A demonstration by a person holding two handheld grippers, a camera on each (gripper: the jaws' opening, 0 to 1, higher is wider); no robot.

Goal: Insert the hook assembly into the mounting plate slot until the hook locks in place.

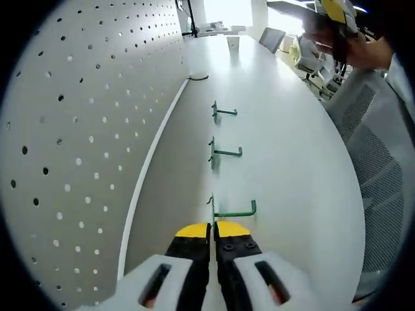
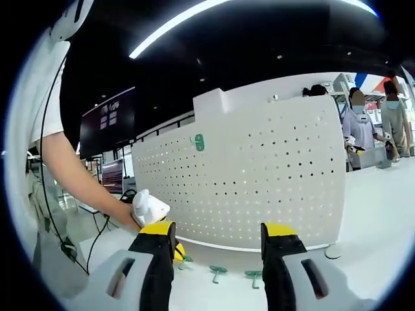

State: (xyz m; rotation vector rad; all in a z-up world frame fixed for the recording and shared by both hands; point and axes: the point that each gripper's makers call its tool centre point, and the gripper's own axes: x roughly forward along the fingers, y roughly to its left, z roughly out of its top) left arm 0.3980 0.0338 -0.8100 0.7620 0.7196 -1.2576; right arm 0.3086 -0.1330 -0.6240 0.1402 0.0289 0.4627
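In the lower middle of the left gripper view, the left gripper (image 1: pixel 212 228) is closing on the nearest green metal hook (image 1: pixel 232 211) lying on the white counter (image 1: pixel 292 168), while the right gripper (image 2: pixel 220 234) is waiting wide open and empty before the white perforated mounting plate (image 2: pixel 259 175), so I judge the next move is lifting this hook to a slot.

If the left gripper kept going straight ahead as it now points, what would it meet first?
Most likely the nearest green metal hook lying on the white table, just beyond the shut left gripper.
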